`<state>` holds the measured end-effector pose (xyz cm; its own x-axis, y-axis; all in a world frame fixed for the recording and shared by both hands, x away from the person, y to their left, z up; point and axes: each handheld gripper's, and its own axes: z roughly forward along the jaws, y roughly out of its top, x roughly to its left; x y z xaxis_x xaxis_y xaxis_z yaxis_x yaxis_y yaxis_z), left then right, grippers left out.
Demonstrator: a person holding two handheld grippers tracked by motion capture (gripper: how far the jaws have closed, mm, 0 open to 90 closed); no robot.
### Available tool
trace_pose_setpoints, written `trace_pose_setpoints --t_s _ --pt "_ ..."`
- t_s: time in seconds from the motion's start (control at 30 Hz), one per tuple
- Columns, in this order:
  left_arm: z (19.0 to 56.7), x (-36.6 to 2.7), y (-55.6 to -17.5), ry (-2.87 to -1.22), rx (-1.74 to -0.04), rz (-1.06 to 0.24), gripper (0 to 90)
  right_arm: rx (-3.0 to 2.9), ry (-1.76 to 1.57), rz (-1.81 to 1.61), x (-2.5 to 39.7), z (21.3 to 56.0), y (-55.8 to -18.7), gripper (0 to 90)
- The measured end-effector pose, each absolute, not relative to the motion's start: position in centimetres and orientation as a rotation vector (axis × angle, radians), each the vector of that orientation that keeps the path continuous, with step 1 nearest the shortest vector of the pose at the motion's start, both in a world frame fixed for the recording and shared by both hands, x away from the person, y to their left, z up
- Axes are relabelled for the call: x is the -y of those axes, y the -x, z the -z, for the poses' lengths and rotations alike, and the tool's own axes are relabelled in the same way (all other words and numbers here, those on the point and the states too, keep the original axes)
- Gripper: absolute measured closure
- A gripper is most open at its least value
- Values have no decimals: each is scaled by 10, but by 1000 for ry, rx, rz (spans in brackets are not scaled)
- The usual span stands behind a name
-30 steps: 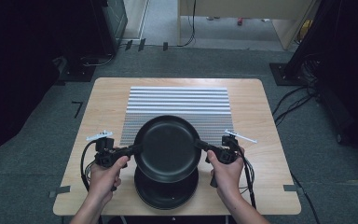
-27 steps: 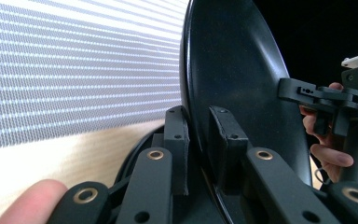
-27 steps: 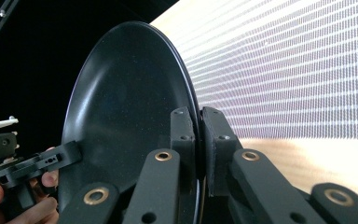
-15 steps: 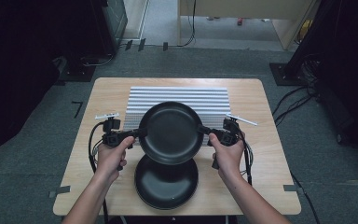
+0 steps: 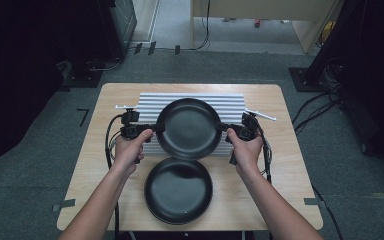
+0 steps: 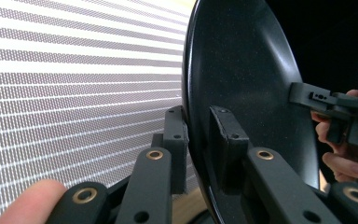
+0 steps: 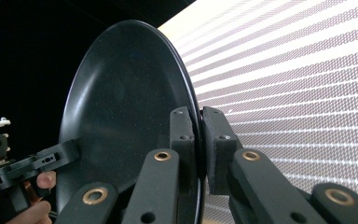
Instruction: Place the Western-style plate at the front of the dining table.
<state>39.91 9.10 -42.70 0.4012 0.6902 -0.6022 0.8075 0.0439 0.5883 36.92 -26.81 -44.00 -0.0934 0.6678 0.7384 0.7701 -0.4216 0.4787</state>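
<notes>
A black plate [image 5: 189, 128] hangs above the striped mat [image 5: 235, 103], held level between both grippers. My left gripper [image 5: 158, 128] is shut on its left rim, and my right gripper [image 5: 220, 127] is shut on its right rim. In the left gripper view the plate [image 6: 242, 93] stands edge-on with my jaws pinching its rim, and the mat [image 6: 74, 84] lies behind it. The right gripper view shows the same plate [image 7: 126, 107] clamped between my jaws. A second black plate [image 5: 178, 190] rests on the table [image 5: 290, 165] near the front edge, below the held one.
The striped mat covers the back middle of the wooden table. Cables [image 5: 111, 135] trail from both grippers along the table. Grey carpet [image 5: 30, 165] surrounds the table, with dark equipment at the back left and right.
Both grippers have carried the held plate away from me, off the lower plate and over the striped mat. The lower plate has stayed in place and shows in full.
</notes>
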Motion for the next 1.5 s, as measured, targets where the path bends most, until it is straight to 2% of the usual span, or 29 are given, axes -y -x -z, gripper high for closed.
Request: trace_pose_setpoints --t_s 0.53,0.87,1.5 --pt "454 -69 -448 -1685 -1436 184 777 1566 2113 1497 282 473 -416 835" --pt "479 -72 -475 -1637 -1549 228 771 1539 2187 1464 272 492 -438 839" --pt "501 -70 -493 -1615 -1644 240 763 1535 2248 1389 267 513 -463 834"
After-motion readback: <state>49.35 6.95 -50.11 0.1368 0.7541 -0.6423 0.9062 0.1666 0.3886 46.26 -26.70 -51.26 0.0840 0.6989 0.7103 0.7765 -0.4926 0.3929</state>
